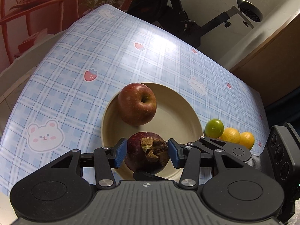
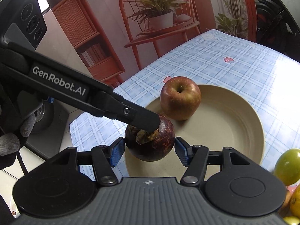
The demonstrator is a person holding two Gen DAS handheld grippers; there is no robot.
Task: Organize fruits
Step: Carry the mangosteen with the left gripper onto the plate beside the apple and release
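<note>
Your left gripper [image 1: 147, 152] pinches the mangosteen [image 1: 145, 152] over the plate's [image 1: 180, 120] near rim, beside the apple [image 1: 137, 104]. Your right gripper [image 2: 149, 152] brackets it, jaws apart; contact unclear.

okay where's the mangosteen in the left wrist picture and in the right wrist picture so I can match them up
Left wrist: mangosteen low centre, between the left gripper pads, at the plate's near rim.
Right wrist: mangosteen centre-left, between the right gripper pads.
Shared landmark: the red apple, just behind it on the plate.
</note>
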